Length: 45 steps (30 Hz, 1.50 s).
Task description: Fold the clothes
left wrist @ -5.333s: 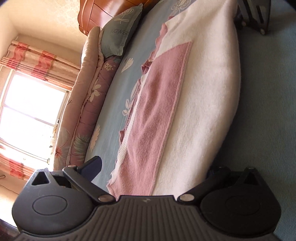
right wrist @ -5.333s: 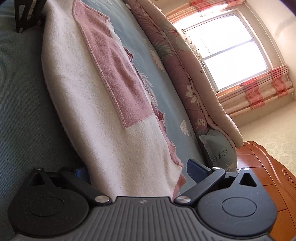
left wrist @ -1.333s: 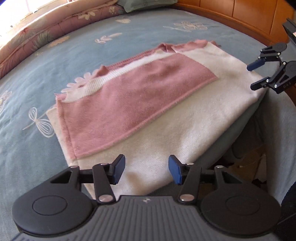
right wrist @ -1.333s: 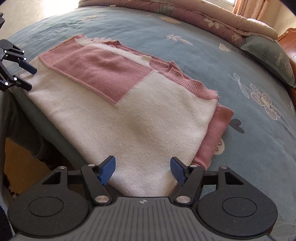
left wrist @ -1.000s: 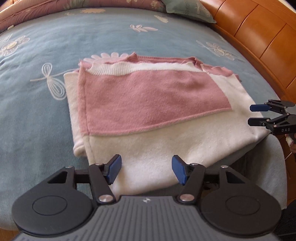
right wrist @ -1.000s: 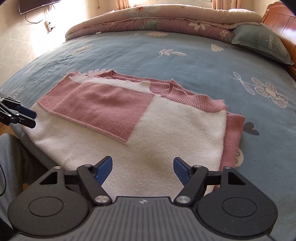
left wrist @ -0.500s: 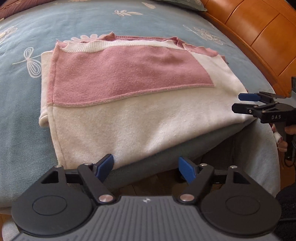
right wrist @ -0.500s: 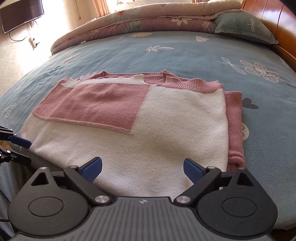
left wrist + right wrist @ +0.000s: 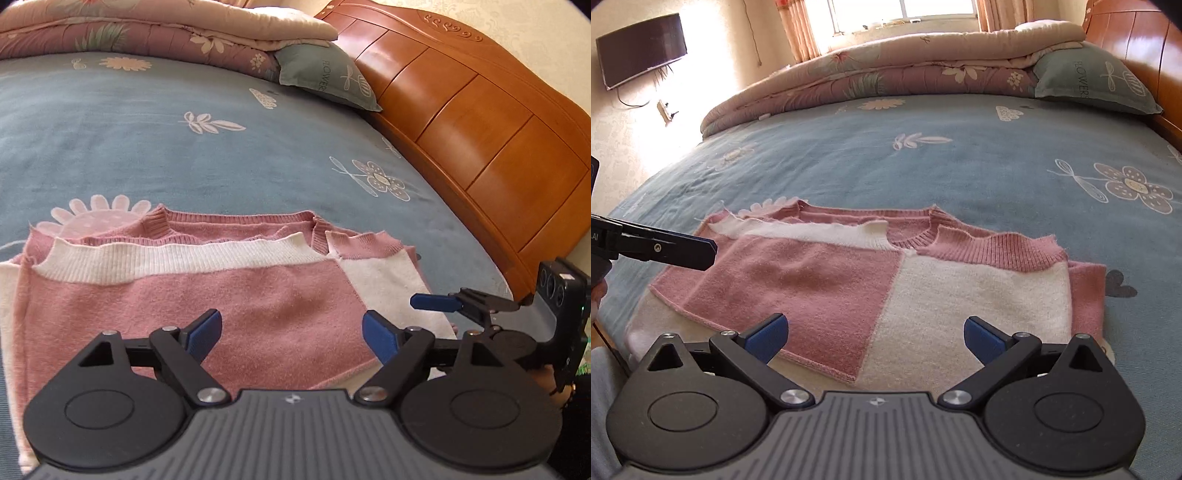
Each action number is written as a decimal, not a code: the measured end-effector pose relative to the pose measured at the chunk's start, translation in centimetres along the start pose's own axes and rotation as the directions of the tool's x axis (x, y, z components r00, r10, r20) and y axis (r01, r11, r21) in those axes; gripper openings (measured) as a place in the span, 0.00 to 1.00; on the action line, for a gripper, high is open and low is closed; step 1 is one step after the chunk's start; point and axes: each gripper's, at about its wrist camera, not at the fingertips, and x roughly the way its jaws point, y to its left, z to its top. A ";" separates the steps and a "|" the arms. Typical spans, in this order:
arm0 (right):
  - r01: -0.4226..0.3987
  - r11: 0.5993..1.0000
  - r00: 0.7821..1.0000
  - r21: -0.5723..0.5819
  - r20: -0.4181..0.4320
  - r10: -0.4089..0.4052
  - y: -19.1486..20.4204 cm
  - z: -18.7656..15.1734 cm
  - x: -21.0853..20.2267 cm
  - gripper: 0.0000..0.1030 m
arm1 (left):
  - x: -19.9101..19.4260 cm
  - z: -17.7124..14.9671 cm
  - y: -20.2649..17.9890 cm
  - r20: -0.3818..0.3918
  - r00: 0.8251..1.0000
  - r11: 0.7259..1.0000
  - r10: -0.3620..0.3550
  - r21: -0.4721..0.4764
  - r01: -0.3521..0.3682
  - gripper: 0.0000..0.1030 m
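A pink and white knit sweater [image 9: 192, 295] [image 9: 871, 284] lies folded flat near the front edge of the blue bed. My left gripper [image 9: 291, 332] hovers above the sweater's pink panel with its jaws opening and nothing pinched between them. My right gripper [image 9: 875, 332] hangs over the sweater's near edge, jaws opening wide, and the cloth lies below them untouched. In the left wrist view the right gripper [image 9: 436, 302] shows at the sweater's right side. In the right wrist view one finger of the left gripper [image 9: 665, 251] reaches in from the left.
The blue flowered bedspread [image 9: 184, 155] [image 9: 960, 162] stretches beyond the sweater. A folded quilt [image 9: 886, 74] and a green pillow [image 9: 325, 77] [image 9: 1097, 77] lie at the far side. A wooden headboard [image 9: 480, 110] runs along the right. A dark screen [image 9: 639, 48] hangs on the wall.
Both grippers opened wider and let the sweater lie flat on the bed. Both views tilted up and moved in over the sweater, and the two grippers now stand closer together.
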 end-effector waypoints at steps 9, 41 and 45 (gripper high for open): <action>0.059 0.998 0.995 -0.007 0.077 -0.058 0.3 -3.3 1.2 1.00 | 3.2 1.9 2.9 0.052 0.997 0.995 0.049 -0.089 -0.044 0.83; 0.142 0.983 0.986 -0.120 0.108 -0.129 1.8 -4.2 1.8 1.00 | 2.3 2.2 2.4 0.043 0.976 0.974 0.213 -0.082 -0.209 0.89; 0.152 0.982 0.984 -0.115 0.108 -0.140 2.0 -4.2 1.9 1.00 | 0.5 0.9 0.6 0.058 0.993 0.991 0.105 -0.095 -0.099 0.90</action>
